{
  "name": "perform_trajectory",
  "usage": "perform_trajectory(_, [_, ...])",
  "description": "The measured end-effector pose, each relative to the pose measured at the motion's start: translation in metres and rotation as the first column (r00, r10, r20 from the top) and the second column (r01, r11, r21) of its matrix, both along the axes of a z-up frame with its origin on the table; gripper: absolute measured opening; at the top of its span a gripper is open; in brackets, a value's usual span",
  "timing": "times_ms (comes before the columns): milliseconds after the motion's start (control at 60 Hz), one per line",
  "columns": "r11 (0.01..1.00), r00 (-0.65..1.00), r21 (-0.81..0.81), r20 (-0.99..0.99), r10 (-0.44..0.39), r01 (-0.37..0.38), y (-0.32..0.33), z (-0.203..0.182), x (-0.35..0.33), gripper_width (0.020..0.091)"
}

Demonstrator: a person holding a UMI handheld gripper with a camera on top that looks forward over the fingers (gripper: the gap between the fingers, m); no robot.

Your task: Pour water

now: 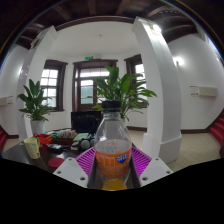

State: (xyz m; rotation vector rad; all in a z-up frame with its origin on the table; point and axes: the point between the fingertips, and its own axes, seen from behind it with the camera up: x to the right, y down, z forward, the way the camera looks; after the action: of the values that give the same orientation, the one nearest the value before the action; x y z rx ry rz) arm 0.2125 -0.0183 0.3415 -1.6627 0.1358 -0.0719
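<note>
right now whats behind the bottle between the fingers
Behind the bottle a leafy potted plant rises before a dark doorway. The bottle hides the plant's pot.

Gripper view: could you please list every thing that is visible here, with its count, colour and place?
bottle: one, clear with a black cap, an orange label and orange liquid low inside, upright between the fingers of the hand-held gripper.
table: one, dark top, under the small items left of the bottle.
small items: several, yellow, red and green, on the table left of the bottle; too small to name.
potted plants: two, green leaves, one beyond the table at the left, one behind the bottle.
columns: two, white, standing either side of the room.
windows: about three, dark frames, in the far wall.
hand-held gripper: one, pink pads on white fingers, pressing on the bottle from both sides.
</note>
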Motion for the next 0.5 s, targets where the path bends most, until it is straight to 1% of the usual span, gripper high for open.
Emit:
perform_trajectory(17, [1.000, 1.000, -0.001, 0.001, 0.001, -0.001, -0.021, -0.005, -0.010, 0.0516])
perform_trajectory(83, [0.999, 0.999, -0.016, 0.017, 0.029, -0.028, -0.018, -0.003, -0.012, 0.0461])
perform_trajectory(100, [0.999, 0.999, -0.019, 0.015, 0.029, -0.029, -0.017, -0.002, -0.012, 0.0477])
perform_trajectory(117, [0.999, 1.000, -0.023, 0.012, 0.026, -0.026, -0.015, -0.001, -0.011, 0.0419])
perform_trajectory(133, [0.999, 1.000, -0.028, 0.011, 0.018, -0.017, -0.004, 0.015, -0.013, 0.0395])
perform_trajectory(150, [1.000, 1.000, -0.028, 0.007, 0.008, -0.008, -0.014, 0.008, -0.014, 0.0382])
perform_trajectory(183, [0.999, 1.000, -0.034, 0.014, 0.004, -0.004, -0.012, 0.008, -0.014, 0.0343])
perform_trajectory(250, [0.999, 1.000, -0.040, 0.027, -0.001, 0.002, -0.007, 0.016, -0.015, 0.0341])
perform_trajectory(267, [0.999, 0.999, -0.045, 0.035, 0.003, -0.001, 0.005, 0.029, -0.016, 0.0341])
perform_trajectory(283, [0.999, 0.999, -0.048, 0.042, 0.003, -0.001, -0.003, 0.022, -0.018, 0.0340])
perform_trajectory(333, [0.998, 0.998, -0.054, 0.055, -0.010, 0.013, 0.001, 0.025, -0.018, 0.0340])
perform_trajectory(383, [0.997, 0.997, -0.070, 0.075, -0.006, 0.011, 0.008, 0.030, -0.020, 0.0340])
perform_trajectory(417, [0.997, 0.995, -0.082, 0.100, -0.005, 0.013, 0.012, 0.033, -0.021, 0.0339])
perform_trajectory(433, [0.996, 0.993, -0.091, 0.119, -0.005, 0.016, 0.028, 0.048, -0.024, 0.0341])
perform_trajectory(450, [0.995, 0.990, -0.096, 0.139, -0.006, 0.020, 0.028, 0.043, -0.027, 0.0341])
perform_trajectory(500, [0.993, 0.977, -0.119, 0.212, 0.016, 0.009, 0.041, 0.052, -0.037, 0.0340])
